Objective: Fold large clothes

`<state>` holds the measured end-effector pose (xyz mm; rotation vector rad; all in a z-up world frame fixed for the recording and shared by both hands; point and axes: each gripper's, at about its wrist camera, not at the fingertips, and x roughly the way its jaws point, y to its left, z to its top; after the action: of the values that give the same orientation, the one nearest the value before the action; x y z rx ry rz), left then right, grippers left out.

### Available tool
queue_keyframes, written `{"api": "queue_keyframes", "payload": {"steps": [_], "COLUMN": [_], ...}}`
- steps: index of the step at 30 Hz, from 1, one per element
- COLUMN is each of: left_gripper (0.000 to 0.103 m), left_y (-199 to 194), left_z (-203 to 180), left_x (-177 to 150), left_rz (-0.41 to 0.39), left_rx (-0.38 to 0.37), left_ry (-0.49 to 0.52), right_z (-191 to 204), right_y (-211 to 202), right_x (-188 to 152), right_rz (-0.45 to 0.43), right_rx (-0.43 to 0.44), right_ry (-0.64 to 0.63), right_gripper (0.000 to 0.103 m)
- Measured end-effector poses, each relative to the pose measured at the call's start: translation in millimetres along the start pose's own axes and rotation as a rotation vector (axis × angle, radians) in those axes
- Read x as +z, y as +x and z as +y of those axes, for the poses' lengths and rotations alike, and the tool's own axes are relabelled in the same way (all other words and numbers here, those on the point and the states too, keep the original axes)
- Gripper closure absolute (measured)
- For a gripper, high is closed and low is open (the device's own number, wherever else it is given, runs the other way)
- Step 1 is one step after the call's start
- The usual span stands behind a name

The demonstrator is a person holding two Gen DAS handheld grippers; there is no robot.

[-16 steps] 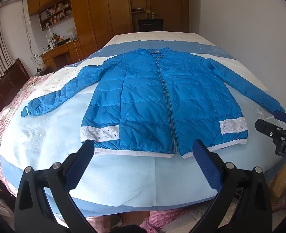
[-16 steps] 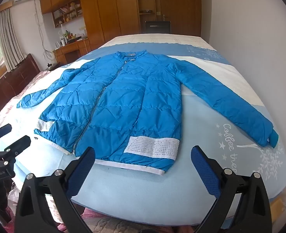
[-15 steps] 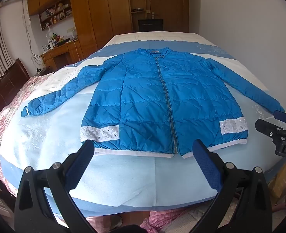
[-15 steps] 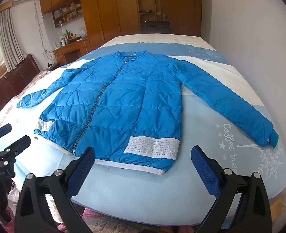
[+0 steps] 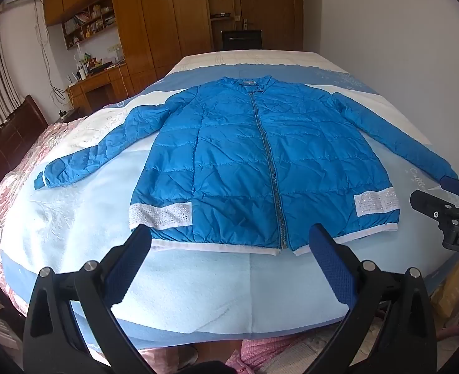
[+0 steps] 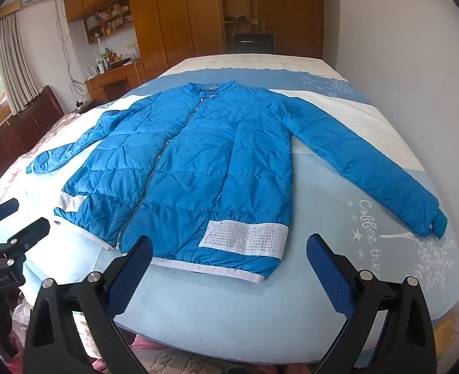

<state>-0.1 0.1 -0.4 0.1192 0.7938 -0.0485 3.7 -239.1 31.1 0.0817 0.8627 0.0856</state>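
Jacket (image 5: 260, 162) lies flat and face up on the bed (image 5: 73, 218), zipped, both sleeves spread wide, hem toward you; nothing is folded yet, so you are at the very start. Going left to right: the left sleeve (image 5: 104, 152) runs out toward the pink quilt (image 5: 2, 218), your left gripper (image 5: 229, 249) hovers short of the hem with its jaws spread wide and empty, then your right gripper (image 6: 229, 252) hangs the same way, released and holding nothing (its tip also shows at the left view's edge). The right sleeve (image 6: 363, 162) reaches the bed's far side. Next, I judge, you should go for a sleeve cuff and bring it across the chest.
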Motion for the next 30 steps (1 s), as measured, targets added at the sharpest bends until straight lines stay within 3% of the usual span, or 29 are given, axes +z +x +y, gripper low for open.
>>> {"api": "queue_keyframes", "payload": {"steps": [30], "left_gripper": [0.003], "left_y": [1.4], "left_z": [1.8], "left_x": [3.1], "left_rz": [0.000], "left_rx": [0.007], "left_ry": [0.000], "right_z": [0.9], "right_y": [-2.1], "right_x": [-0.8], "right_rz": [-0.003], "right_rx": [0.000], "right_ry": [0.000], "right_gripper": [0.004]}}
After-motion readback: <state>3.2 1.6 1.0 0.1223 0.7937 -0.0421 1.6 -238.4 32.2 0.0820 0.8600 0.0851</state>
